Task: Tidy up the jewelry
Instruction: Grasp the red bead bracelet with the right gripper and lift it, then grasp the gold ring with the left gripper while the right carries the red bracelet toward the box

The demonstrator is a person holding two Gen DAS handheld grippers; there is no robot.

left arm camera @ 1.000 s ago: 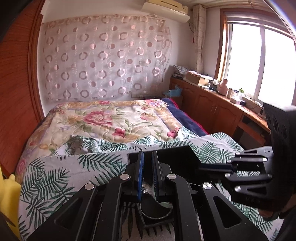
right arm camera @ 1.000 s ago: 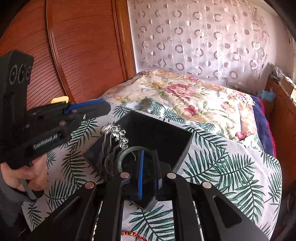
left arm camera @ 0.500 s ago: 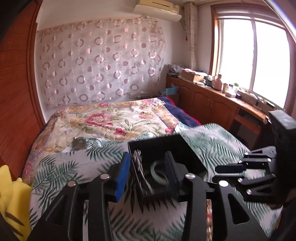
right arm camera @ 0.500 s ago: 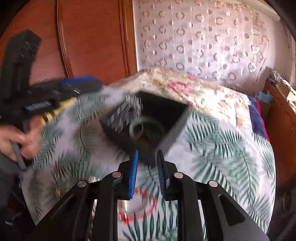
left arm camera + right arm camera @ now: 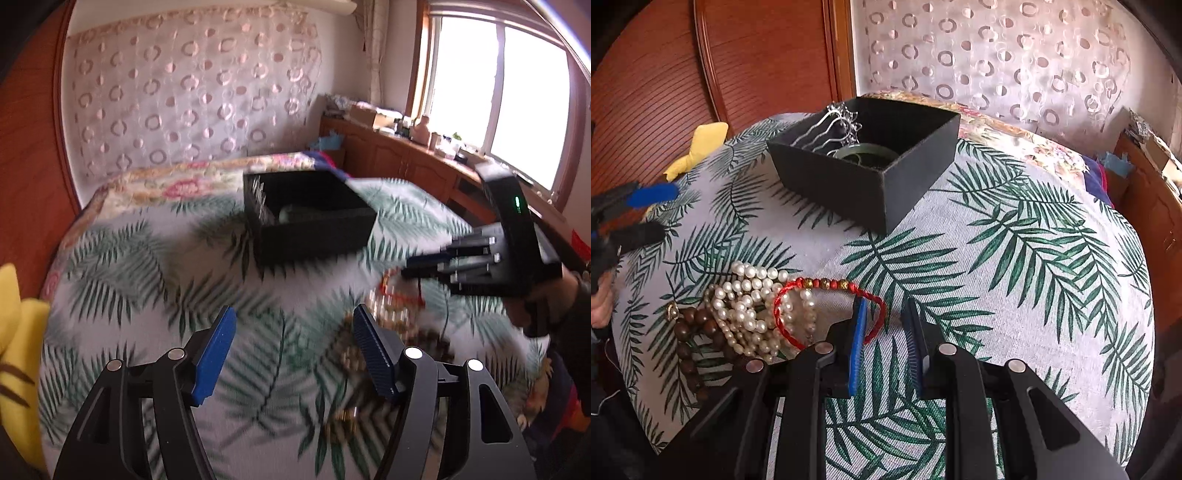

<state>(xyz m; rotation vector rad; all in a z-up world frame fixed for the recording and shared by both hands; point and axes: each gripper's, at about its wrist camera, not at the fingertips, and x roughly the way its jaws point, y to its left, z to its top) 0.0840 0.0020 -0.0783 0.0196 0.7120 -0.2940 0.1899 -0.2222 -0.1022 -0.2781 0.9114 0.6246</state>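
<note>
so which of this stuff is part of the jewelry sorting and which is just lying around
Part of the job:
- black box
- silver hair comb and green bangle inside it
- red string bracelet
- pearl strands
- brown bead bracelet

Just lying about:
- yellow plush toy
- palm-leaf cloth
- floral quilt
- windowsill clutter

Black box [image 5: 886,177]; green palm-leaf print on a grey cloth [image 5: 1015,258]; white pearls [image 5: 750,295]; red cord bracelet [image 5: 827,295]; brown beads [image 5: 690,332].
</note>
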